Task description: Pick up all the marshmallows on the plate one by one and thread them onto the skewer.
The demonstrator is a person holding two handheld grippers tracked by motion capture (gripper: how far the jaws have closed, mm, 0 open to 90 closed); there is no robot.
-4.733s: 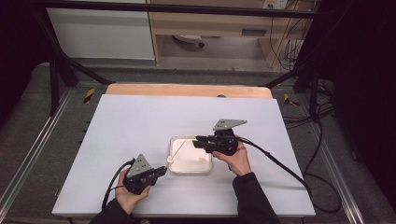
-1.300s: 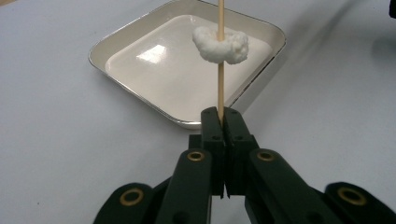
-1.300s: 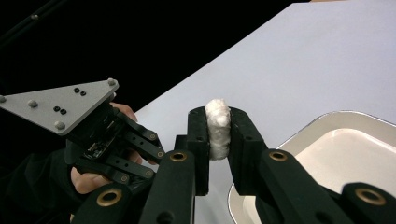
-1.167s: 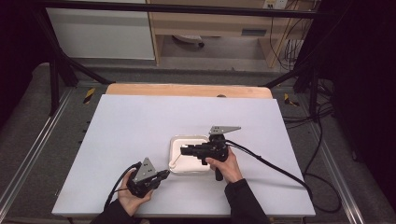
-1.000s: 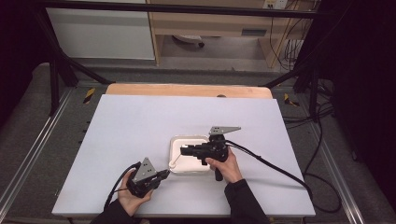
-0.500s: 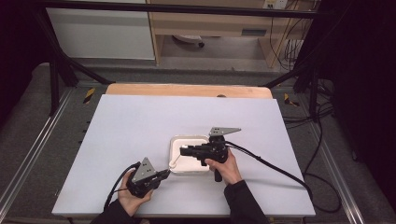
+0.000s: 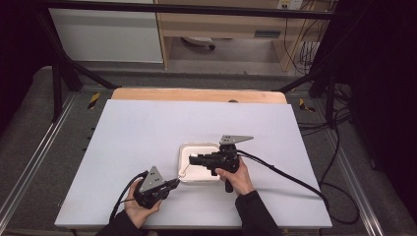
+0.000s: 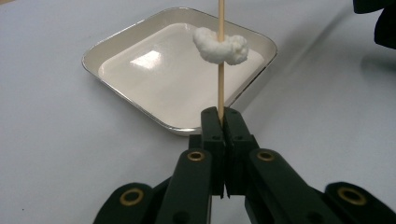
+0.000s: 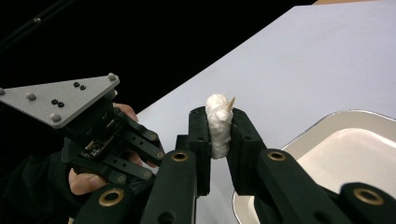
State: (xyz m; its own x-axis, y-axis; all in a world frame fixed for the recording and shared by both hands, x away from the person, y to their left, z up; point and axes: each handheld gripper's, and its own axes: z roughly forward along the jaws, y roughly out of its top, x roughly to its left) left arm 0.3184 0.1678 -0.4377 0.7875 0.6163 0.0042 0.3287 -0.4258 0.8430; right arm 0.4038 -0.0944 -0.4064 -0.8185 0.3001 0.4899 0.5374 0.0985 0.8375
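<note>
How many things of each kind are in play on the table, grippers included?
Grippers: 2, the left gripper and the right gripper
Wooden skewer: 1
White soft piece on the skewer: 1
White tray: 1
Total: 5

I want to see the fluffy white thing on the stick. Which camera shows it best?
The left gripper view: the white lump sits speared on the skewer, over the tray. The right gripper view shows it squeezed between jaws. The high view shows a speck.
</note>
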